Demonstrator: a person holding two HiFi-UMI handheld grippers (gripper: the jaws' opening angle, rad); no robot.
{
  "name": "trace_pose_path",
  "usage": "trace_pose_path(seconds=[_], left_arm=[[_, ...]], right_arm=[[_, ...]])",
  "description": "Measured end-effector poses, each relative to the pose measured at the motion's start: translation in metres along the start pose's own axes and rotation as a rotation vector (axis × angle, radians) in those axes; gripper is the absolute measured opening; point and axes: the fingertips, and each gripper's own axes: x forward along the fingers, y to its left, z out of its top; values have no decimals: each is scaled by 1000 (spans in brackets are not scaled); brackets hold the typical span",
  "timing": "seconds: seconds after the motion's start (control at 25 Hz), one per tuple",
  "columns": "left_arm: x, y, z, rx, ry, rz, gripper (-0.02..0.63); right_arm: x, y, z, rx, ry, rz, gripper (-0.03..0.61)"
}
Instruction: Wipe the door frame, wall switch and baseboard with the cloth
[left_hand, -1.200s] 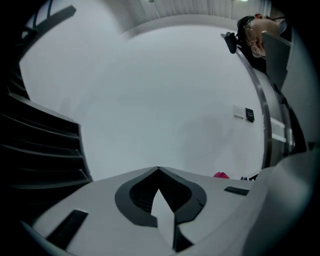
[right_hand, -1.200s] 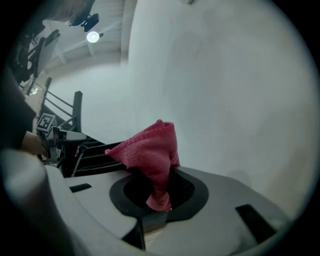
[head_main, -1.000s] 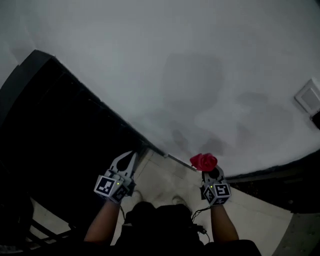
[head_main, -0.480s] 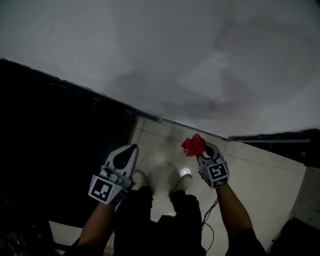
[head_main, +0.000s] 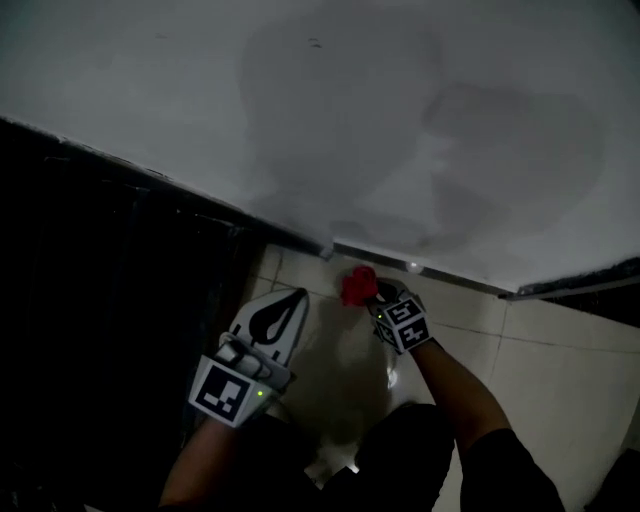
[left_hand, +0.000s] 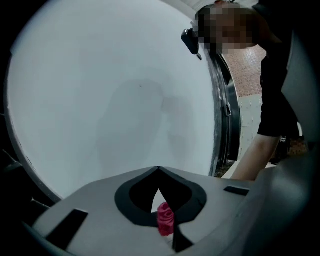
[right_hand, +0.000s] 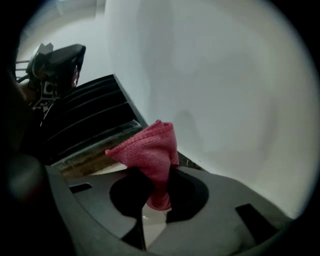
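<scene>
Whereas half a second before the right tongs (head_main: 372, 296) had hung out over open floor tiles, they now sat lower and closer in. They pinched the red cloth (head_main: 358, 286) at the foot of the white wall (head_main: 330, 120), just beside the thin baseboard (head_main: 455, 277); whether cloth and baseboard touched could not be told. In the right gripper view the cloth stood bunched above the tongs, its tail hanging down between them. The left tongs (head_main: 296, 298) had also edged toward the wall, tips pressed together on nothing, over the tiled floor (head_main: 540, 360). Just beside them a dark ribbed panel (head_main: 110, 290) ran up to the wall at the corner.
</scene>
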Motion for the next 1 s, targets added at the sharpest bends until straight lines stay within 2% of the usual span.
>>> trace_pose_path(seconds=[0.08,0.16,0.28,0.44,0.52,0.64,0.8,1.0], left_arm=[[5,4,-21,-19,19,-34,-8],[8,2,-32,-42,55,-63,-8],[4,-7,-36,-78,79,-87,-8],[-2,-16,-30,-107,72,-117,-8],[-5,-15,-33,-93,91,-123,-8],[-3,-3,-47,-96,129,-96,-8],[4,0,-56,-97,131,-77,-8],[18,-20,-59,-101,137,-124,-8]], right_arm=[[42,-7,-17,-36,11,24,57],[77,-17,-23,0,2,1,57],[118,-34,-25,97,-4,-94,57],[149,-49,-30,156,4,-209,57],[154,-54,-34,206,-1,-265,57],[154,-59,-34,272,-23,-303,57],[143,-64,-39,288,-23,-307,57],[119,-86,-52,293,-25,-321,57]])
